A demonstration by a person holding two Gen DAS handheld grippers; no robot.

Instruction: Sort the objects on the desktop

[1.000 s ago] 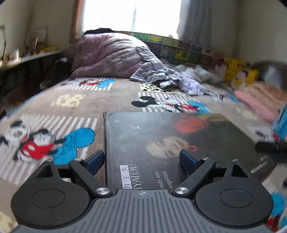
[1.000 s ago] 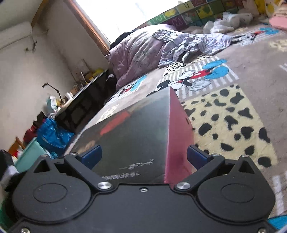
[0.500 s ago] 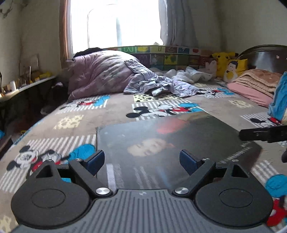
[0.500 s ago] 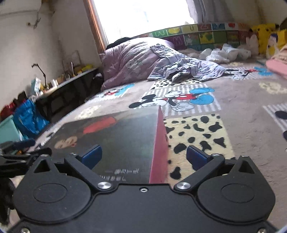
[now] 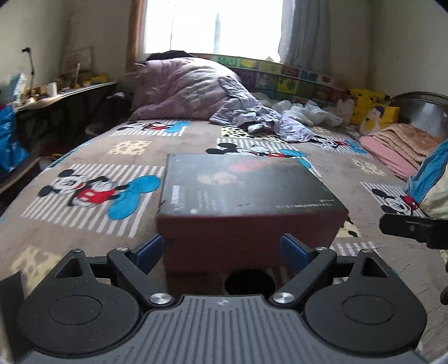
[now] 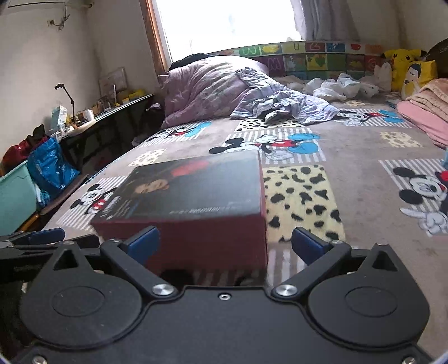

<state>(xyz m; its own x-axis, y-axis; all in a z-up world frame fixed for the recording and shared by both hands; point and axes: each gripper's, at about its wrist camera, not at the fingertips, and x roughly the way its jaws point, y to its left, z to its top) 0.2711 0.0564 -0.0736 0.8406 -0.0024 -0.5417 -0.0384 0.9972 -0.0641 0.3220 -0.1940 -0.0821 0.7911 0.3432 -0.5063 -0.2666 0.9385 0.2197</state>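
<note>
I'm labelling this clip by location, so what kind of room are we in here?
Most likely a bedroom. A wide bed with a cartoon-mouse blanket fills the view, a purple quilt is heaped by the window, and plush toys sit in the corner.

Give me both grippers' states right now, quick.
Left gripper: open, jaws spread wide, holding nothing; the dark box sits on the bed just ahead.
Right gripper: open, holding nothing, facing the box's right corner.
</note>
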